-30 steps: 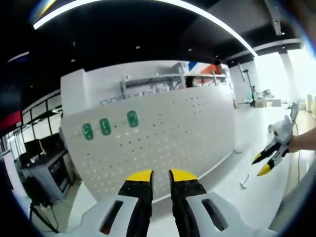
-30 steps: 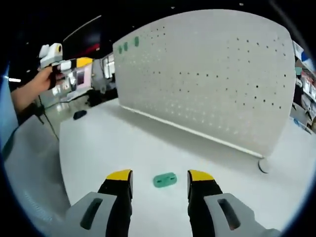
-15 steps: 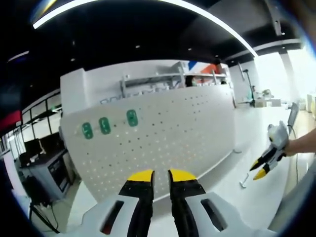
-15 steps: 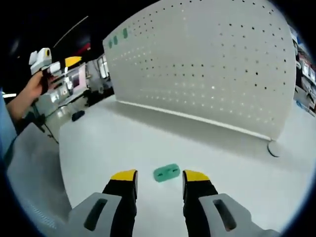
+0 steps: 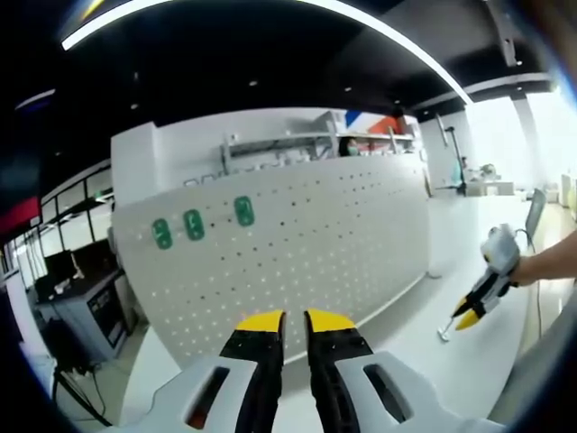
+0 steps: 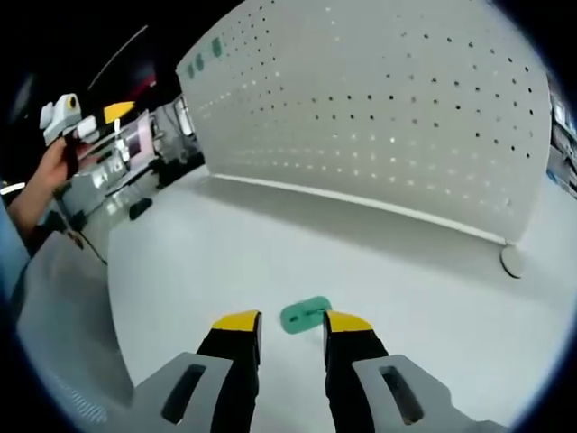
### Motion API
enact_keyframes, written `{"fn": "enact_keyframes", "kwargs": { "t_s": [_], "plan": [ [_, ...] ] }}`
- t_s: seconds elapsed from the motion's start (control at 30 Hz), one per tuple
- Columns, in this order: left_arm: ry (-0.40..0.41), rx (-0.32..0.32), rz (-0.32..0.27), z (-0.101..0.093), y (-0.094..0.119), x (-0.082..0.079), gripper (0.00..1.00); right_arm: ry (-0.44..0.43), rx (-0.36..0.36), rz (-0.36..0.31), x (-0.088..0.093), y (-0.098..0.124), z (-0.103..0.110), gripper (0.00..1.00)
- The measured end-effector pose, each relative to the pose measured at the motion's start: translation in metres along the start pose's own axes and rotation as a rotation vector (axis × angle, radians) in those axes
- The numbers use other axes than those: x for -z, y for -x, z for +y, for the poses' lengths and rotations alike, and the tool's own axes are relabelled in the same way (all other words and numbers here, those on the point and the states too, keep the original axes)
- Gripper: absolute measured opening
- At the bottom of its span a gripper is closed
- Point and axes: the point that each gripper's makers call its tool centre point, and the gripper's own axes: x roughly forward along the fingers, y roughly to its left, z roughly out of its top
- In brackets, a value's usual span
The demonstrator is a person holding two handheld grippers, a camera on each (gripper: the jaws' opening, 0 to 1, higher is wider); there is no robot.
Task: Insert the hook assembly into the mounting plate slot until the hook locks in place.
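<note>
Green plastic, a small hook assembly [image 6: 306, 315], lying flat on the white tabletop [image 6: 180, 271] just past the right gripper [image 6: 292, 323], at about 12 o'clock from its yellow tips and nearly touching the right one. Compared with a second ago: jaws narrowed from wide apart to a slim gap, nothing clamped yet, and view dropped closer to the piece. Judged as the closing stage of a pickup, with insertion into the board not begun. In the left gripper view, left gripper [image 5: 284, 320] held up off the table, jaws almost together and empty, a shade tighter than before; right gripper [image 5: 472, 311] seen at 3 o'clock, now lower and tipped down toward the table. White pegboard [image 5: 297, 244] standing upright along the far table edge, serving as mounting plate, with three green hooks [image 5: 194, 225] already seated in a row near its upper edge at 10 o'clock. Beyond it, shelving, a dark ceiling with a long curved light strip, bright windows toward 3 o'clock, and desks with monitors at 8 o'clock. Round white foot [image 6: 512, 262] at the board's right end.
</note>
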Motion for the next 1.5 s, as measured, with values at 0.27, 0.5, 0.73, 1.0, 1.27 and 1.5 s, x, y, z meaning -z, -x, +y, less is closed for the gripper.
{"fn": "enact_keyframes", "kwargs": {
  "t_s": [0.27,0.5,0.73,1.0,1.27,1.5],
  "plan": [
    [0.006,-0.004,0.0,0.003,0.002,0.002,0.09,0.013,-0.009,0.015,-0.003,-0.006,0.002,0.24],
    [0.009,-0.001,0.005,0.002,0.002,0.004,0.08,0.013,-0.015,0.022,-0.005,-0.013,0.004,0.24],
    [0.009,-0.001,0.008,0.004,0.002,0.006,0.07,0.003,-0.008,0.03,-0.006,-0.016,0.001,0.23],
    [0.017,0.006,0.01,0.002,0.0,0.009,0.06,0.005,0.002,0.095,-0.005,-0.015,-0.012,0.19],
    [0.022,0.011,0.016,0.003,0.0,0.012,0.06,0.011,-0.028,0.172,-0.001,-0.02,-0.009,0.18],
    [0.024,0.016,0.019,0.002,0.001,0.014,0.05,-0.009,-0.021,0.222,0.0,-0.027,-0.012,0.13]
  ]
}}
